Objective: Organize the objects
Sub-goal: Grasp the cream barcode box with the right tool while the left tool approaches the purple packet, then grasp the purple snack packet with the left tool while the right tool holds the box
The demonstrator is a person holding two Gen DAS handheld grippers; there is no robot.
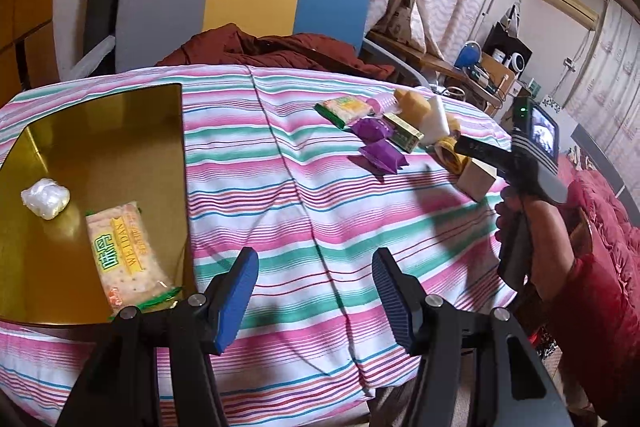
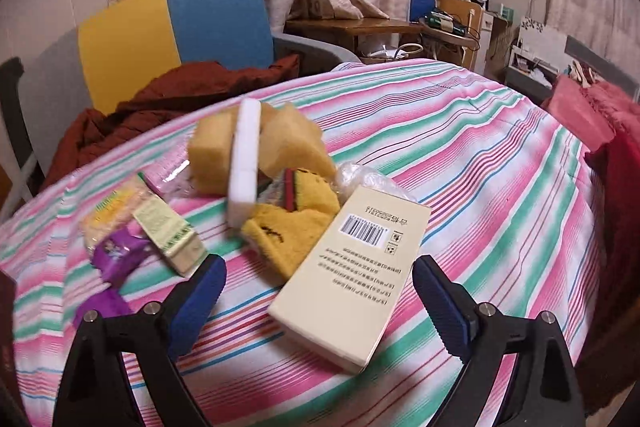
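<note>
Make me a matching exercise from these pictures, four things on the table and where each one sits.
Things:
1. cracker pack
2. cream box
3. white foam block
4. purple packet

Places:
A. between the right tongs' open fingers
B. in the gold tray
C. upright between two yellow sponges
D. left of the pile, by the green box

Pairs: 1-B, 2-A, 3-C, 4-D

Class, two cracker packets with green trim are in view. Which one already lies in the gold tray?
The cracker packet with the yellow label lies inside the gold tray, beside a white wrapped lump. The other cracker packet sits on the striped cloth among the pile.
</note>
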